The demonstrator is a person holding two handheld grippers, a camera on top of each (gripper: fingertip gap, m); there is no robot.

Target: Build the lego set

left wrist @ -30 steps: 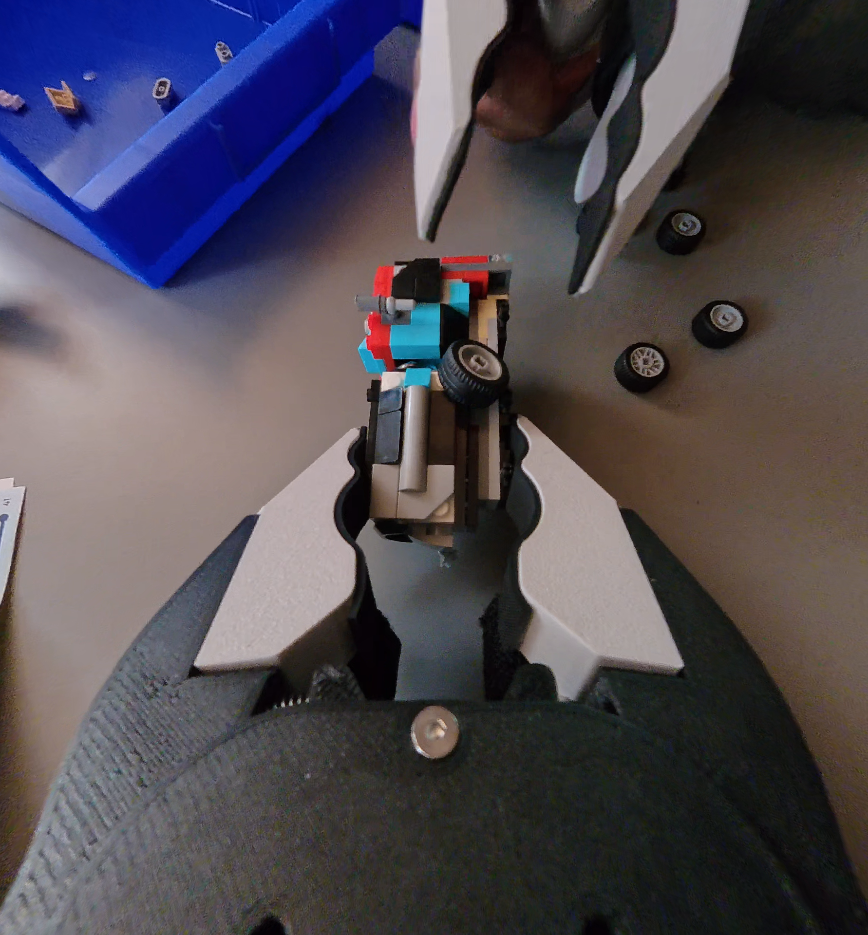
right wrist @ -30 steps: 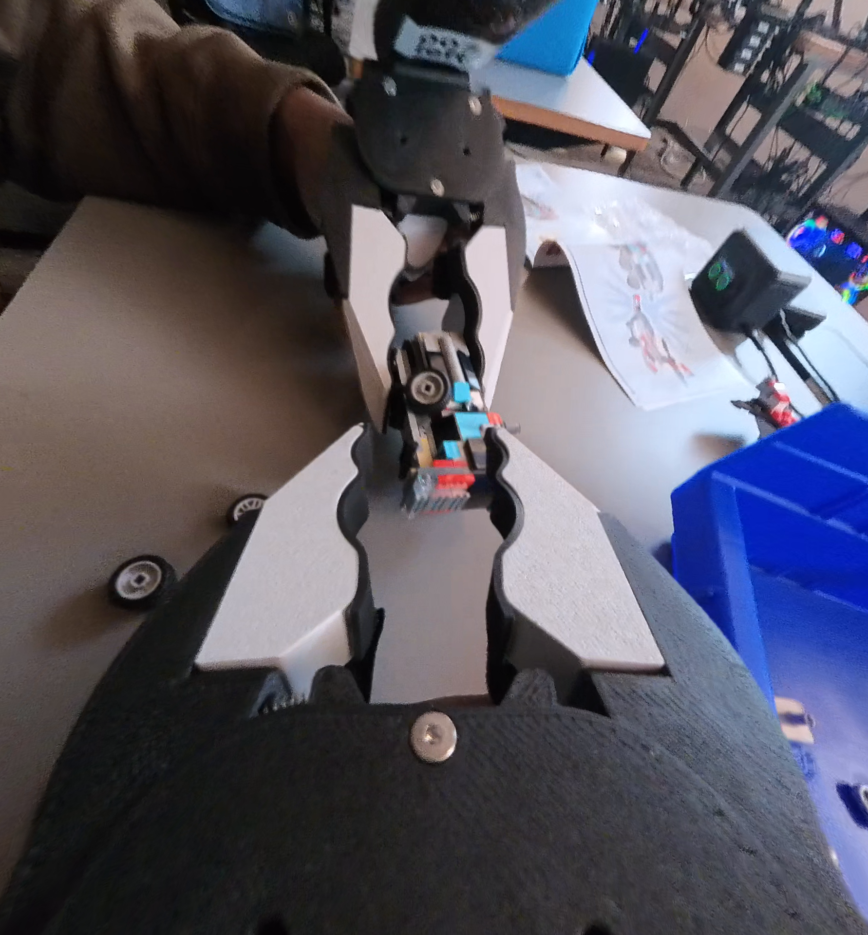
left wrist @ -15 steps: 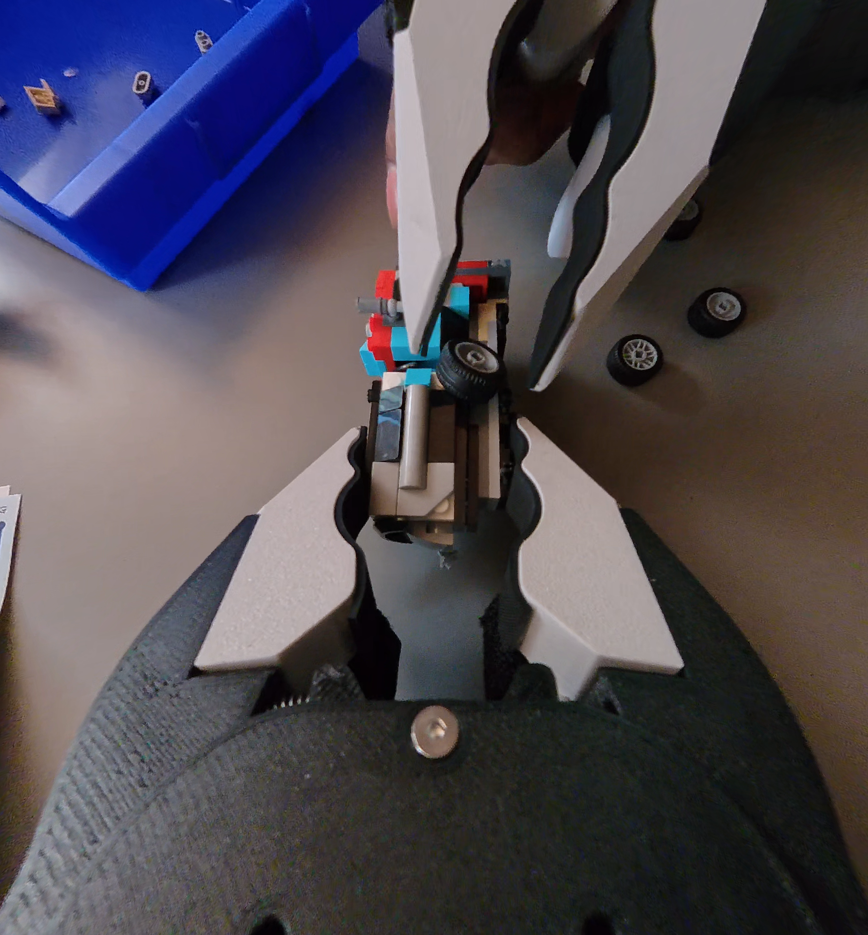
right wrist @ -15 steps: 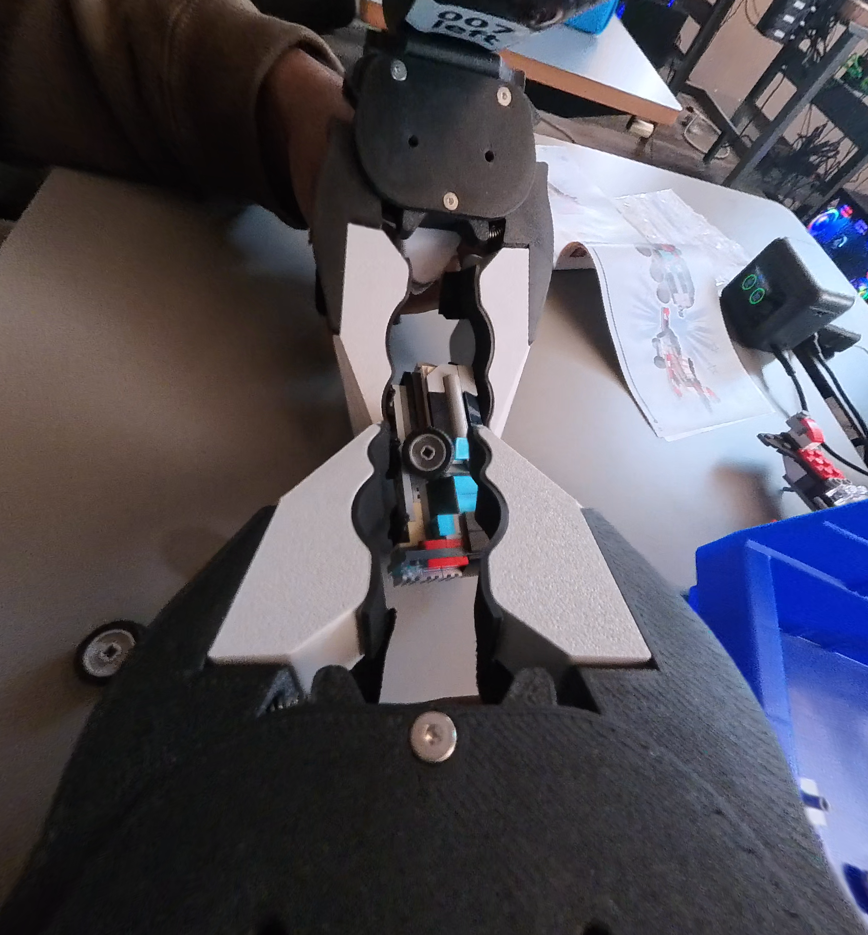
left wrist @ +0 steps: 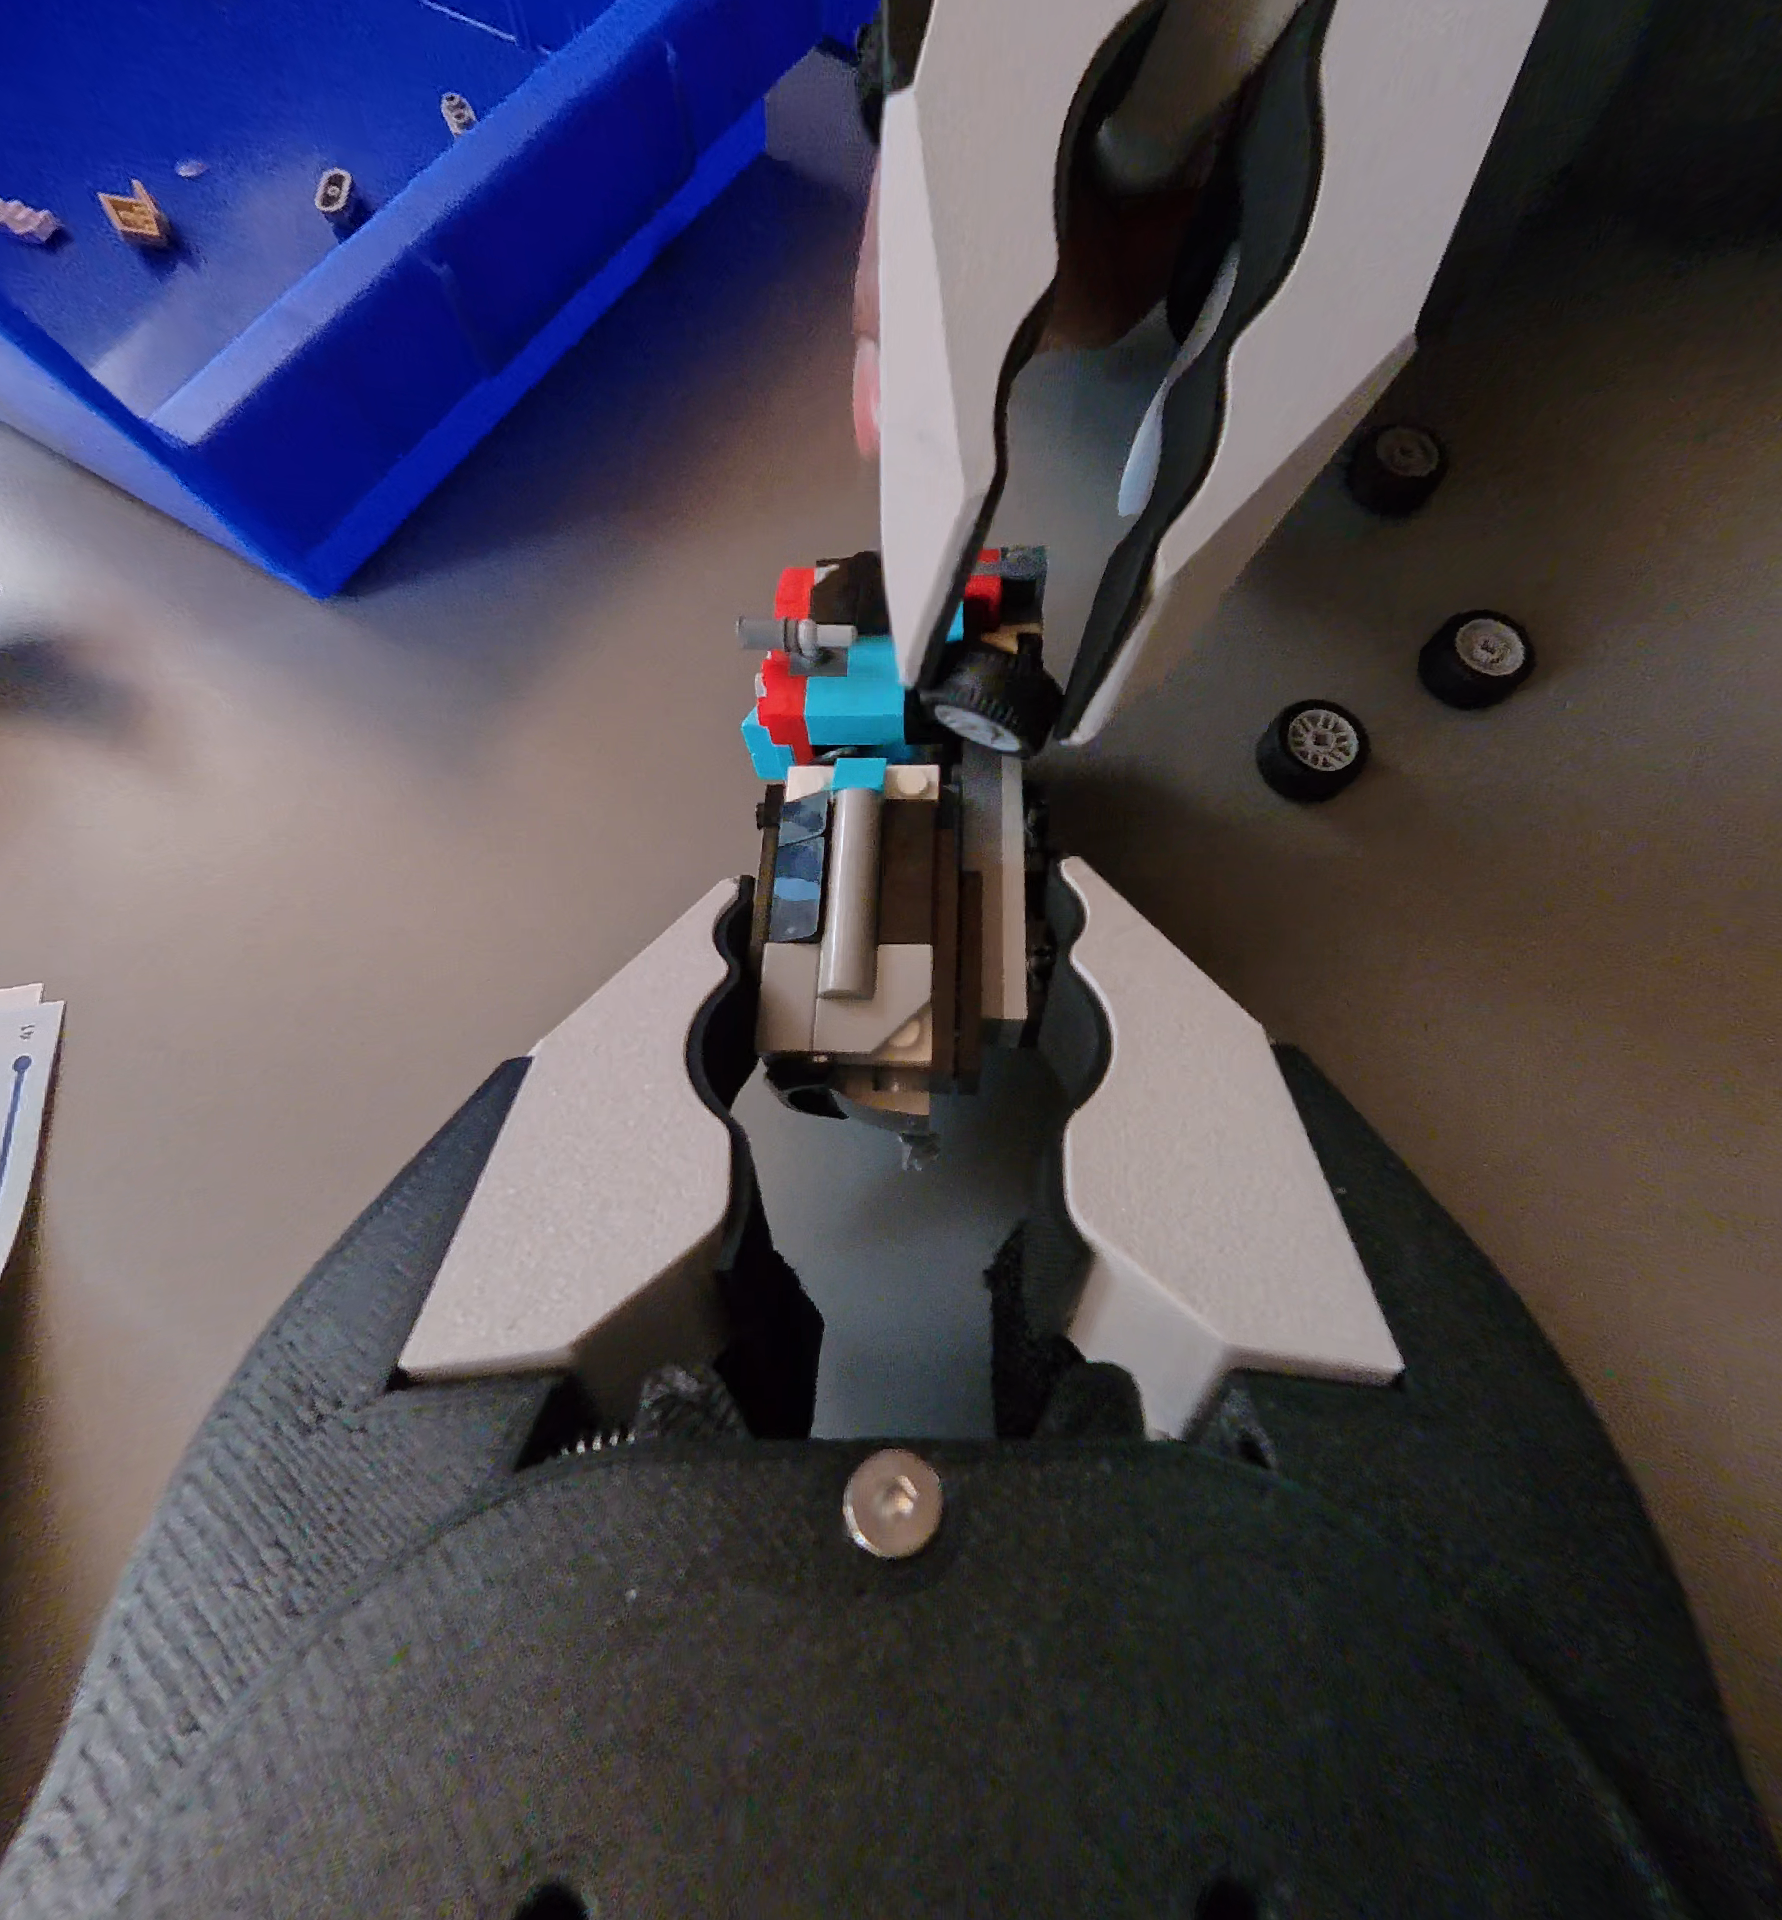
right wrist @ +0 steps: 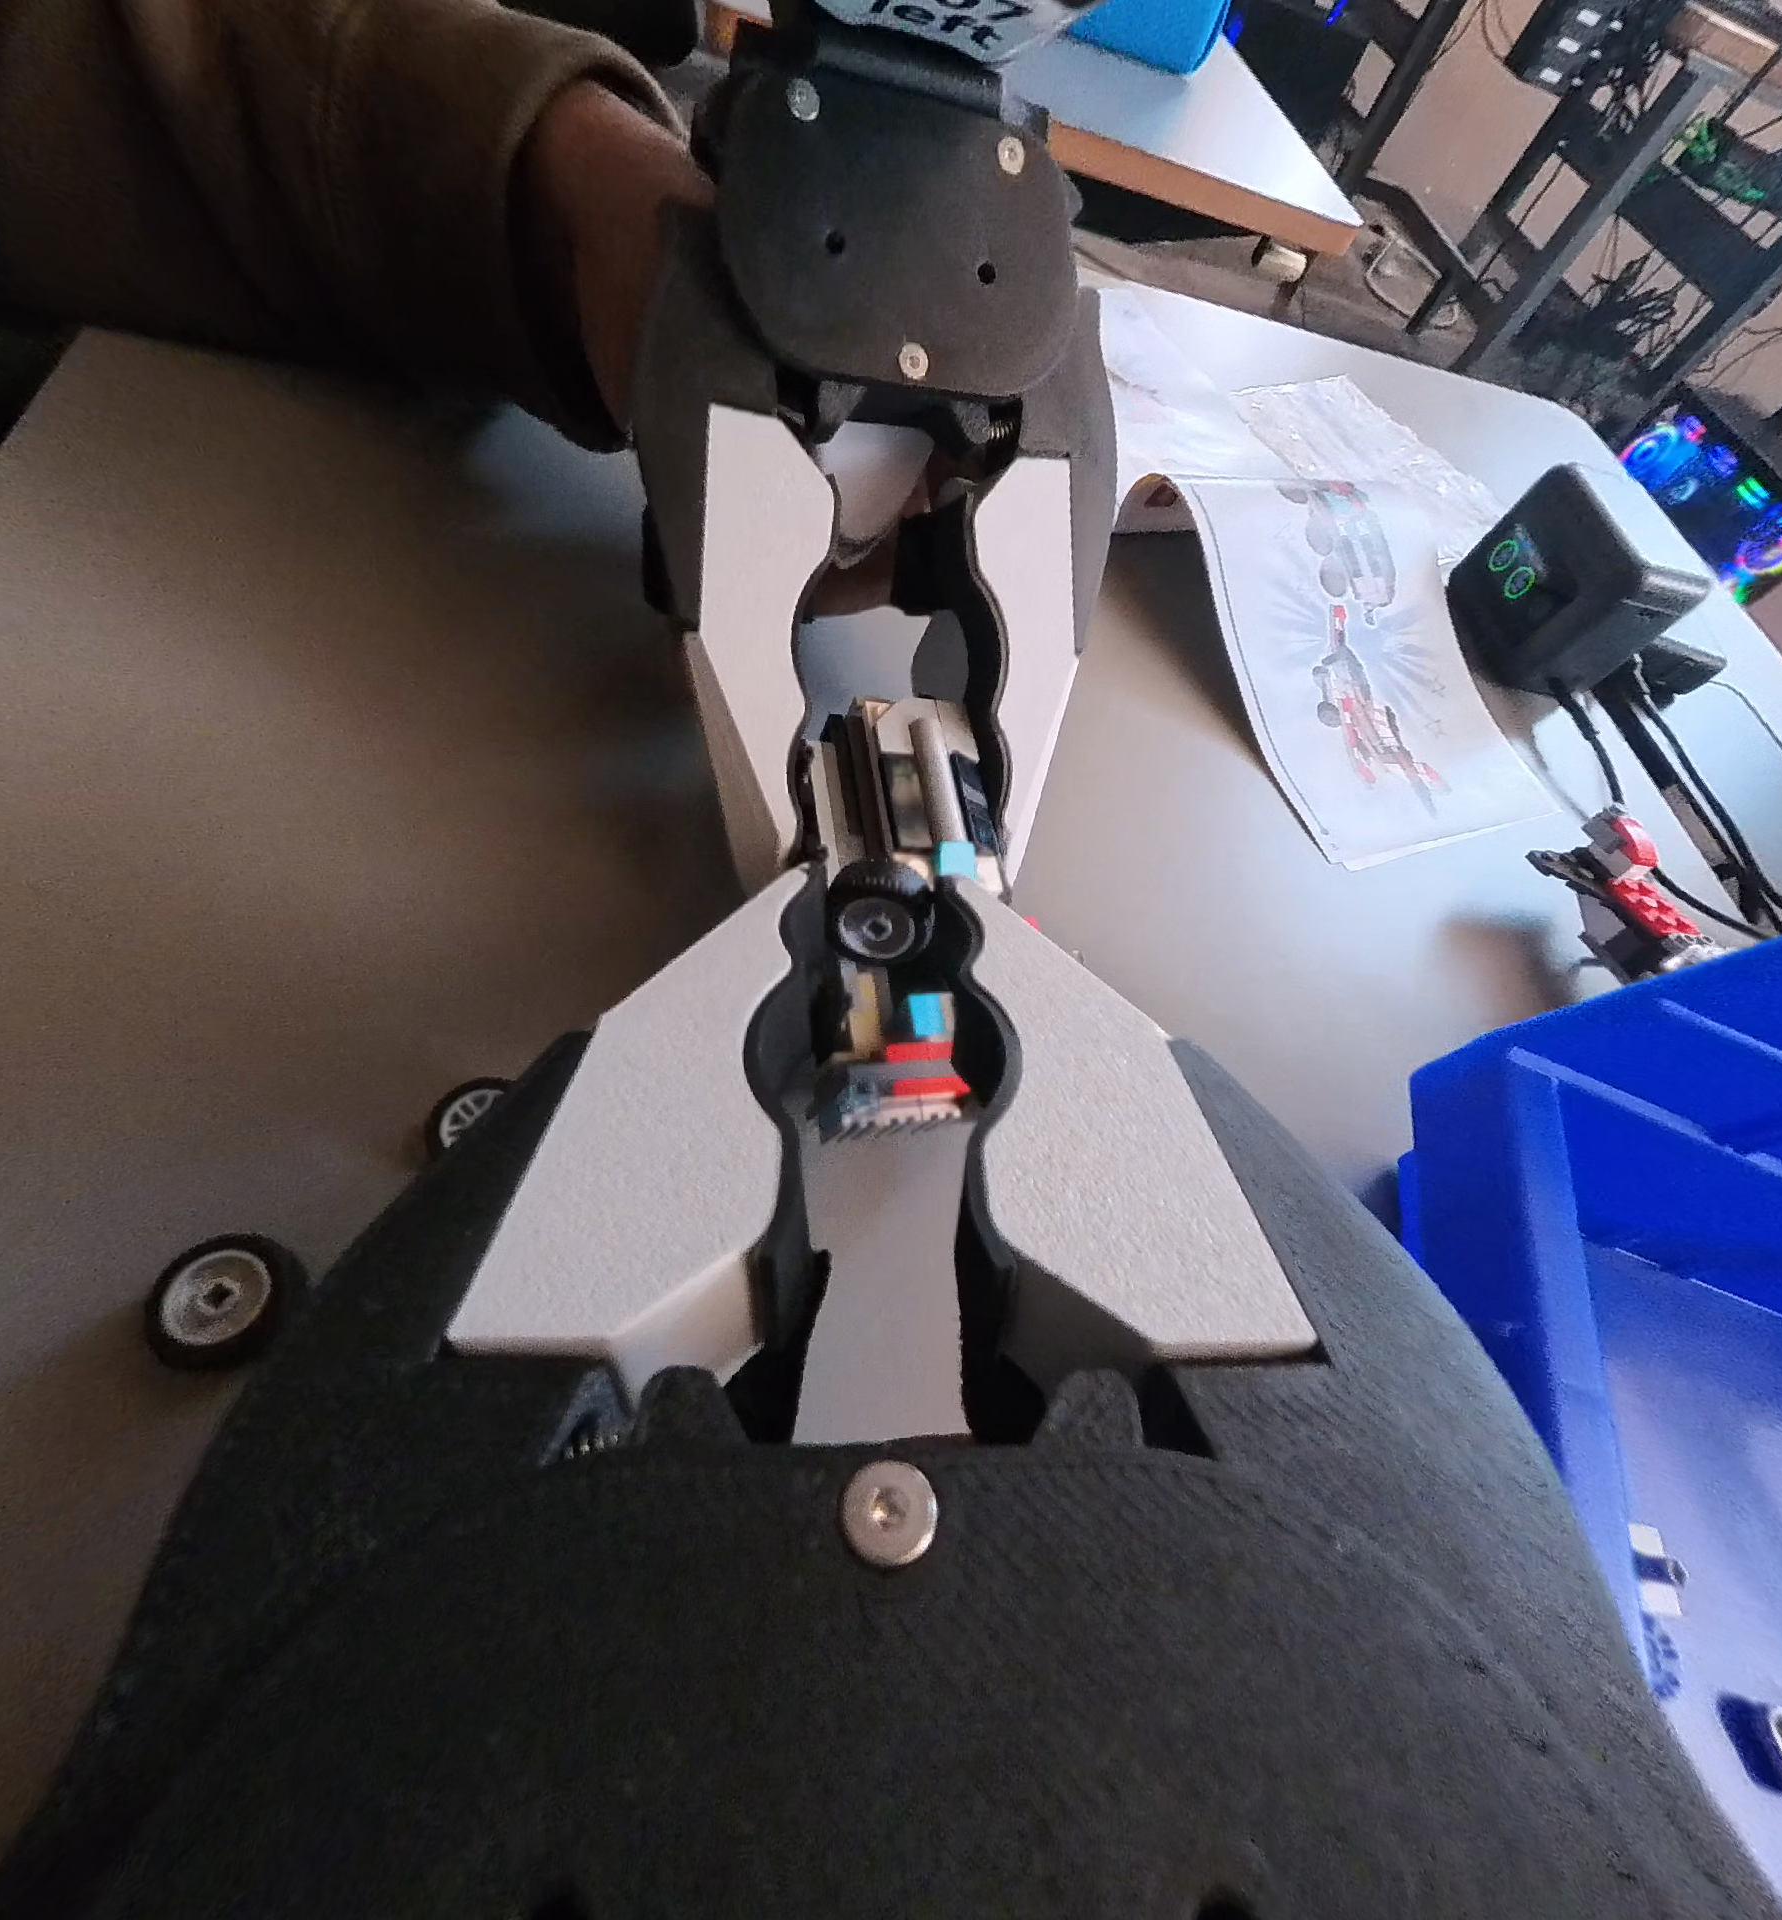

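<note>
Grey tabletop (left wrist: 347, 883), blue bin (left wrist: 513, 343), loose wheels (left wrist: 1313, 750); left fingers (left wrist: 658, 1039) clamp toy car (left wrist: 866, 914), right fingers (right wrist: 1053, 1018) pinch its wheel (right wrist: 879, 920).

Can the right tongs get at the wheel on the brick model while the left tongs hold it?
Probably yes: the right tongs already close around the wheel; the left tongs grip the model's other end, clear of it.
</note>
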